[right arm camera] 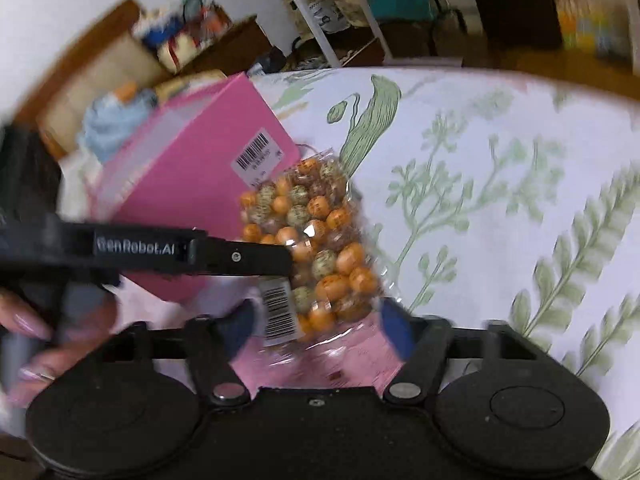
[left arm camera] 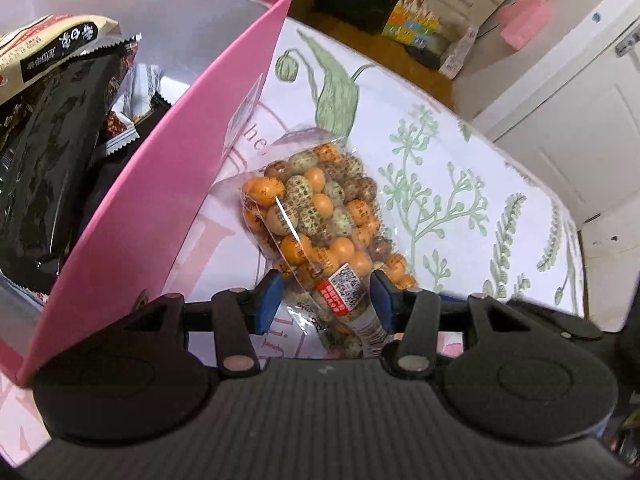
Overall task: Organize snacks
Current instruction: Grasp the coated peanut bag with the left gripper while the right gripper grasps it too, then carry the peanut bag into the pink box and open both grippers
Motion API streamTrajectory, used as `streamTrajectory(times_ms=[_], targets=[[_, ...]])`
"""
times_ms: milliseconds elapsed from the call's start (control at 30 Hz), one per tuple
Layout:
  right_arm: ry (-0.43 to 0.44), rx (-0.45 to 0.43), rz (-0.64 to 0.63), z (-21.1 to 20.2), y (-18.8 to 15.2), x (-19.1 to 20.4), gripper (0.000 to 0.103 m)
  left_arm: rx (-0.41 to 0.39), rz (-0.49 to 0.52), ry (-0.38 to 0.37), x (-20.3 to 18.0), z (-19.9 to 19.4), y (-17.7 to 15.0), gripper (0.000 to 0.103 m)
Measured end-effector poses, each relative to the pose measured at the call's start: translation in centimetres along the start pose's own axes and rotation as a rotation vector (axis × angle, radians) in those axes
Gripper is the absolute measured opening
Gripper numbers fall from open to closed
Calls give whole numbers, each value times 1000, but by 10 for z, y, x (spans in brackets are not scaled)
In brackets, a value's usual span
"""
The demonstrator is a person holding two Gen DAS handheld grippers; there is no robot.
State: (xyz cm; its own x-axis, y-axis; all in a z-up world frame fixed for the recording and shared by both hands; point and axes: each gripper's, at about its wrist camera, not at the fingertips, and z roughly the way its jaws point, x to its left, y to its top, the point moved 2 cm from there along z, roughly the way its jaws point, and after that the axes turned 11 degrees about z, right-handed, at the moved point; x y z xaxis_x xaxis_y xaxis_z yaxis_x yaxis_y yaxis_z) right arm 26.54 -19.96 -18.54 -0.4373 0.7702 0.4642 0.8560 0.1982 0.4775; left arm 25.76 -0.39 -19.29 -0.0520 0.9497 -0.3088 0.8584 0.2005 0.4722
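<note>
A clear bag of orange and speckled coated nuts (left arm camera: 320,216) stands apparently tilted, just beside the pink box (left arm camera: 160,184).

We note the bag of coated nuts (left arm camera: 320,216) lying on the desk (left arm camera: 460,168), its near end between the left gripper (left arm camera: 326,300) fingers. The box (left arm camera: 168,168) stands left of the gripper, touching the bag, snack packets (left arm camera: 52,152) inside it.
</note>
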Motion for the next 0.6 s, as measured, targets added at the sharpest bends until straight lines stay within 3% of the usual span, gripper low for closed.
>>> streamTrajectory(times_ms=[233,367,467,600], targets=[[-122,8,-245,33,2,28,96,14,-27,3,2,5,1,46],[-161,-29,-266,45,8,25,102,12,-35,-7,4,8,0,47],[-157,-62,-253,41,5,23,100,11,-39,-20,6,10,0,49],[-168,-108,-188,28,-9,27,86,19,3,-44,3,12,1,50]])
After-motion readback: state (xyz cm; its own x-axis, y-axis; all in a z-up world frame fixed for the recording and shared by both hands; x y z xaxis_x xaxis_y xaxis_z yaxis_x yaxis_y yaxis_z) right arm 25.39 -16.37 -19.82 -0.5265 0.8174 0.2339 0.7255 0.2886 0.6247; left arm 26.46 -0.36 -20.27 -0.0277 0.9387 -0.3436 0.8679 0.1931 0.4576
